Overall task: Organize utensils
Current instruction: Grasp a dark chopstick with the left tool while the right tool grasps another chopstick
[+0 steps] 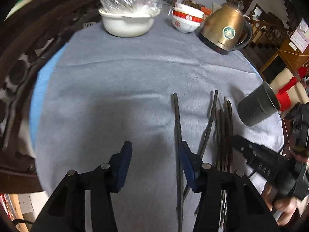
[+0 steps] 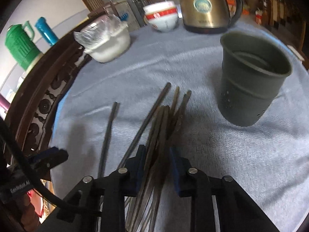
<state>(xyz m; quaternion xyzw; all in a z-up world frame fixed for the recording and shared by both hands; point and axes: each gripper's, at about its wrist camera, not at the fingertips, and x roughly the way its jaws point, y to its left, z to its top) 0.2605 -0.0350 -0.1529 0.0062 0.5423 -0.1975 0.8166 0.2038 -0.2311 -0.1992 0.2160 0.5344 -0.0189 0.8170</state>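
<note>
Several dark chopsticks lie in a loose bundle on the grey-blue cloth; they also show in the left wrist view. One chopstick lies apart to the left of the bundle, also in the right wrist view. A dark grey holder cup stands upright right of the bundle, also in the left wrist view. My right gripper straddles the bundle, jaws partly closed around it. My left gripper is open and empty, just left of the single chopstick.
A gold electric kettle, stacked red-and-white bowls and a white bowl with plastic wrap stand at the table's far side. A carved wooden edge runs along the left. Green and blue flasks stand beyond it.
</note>
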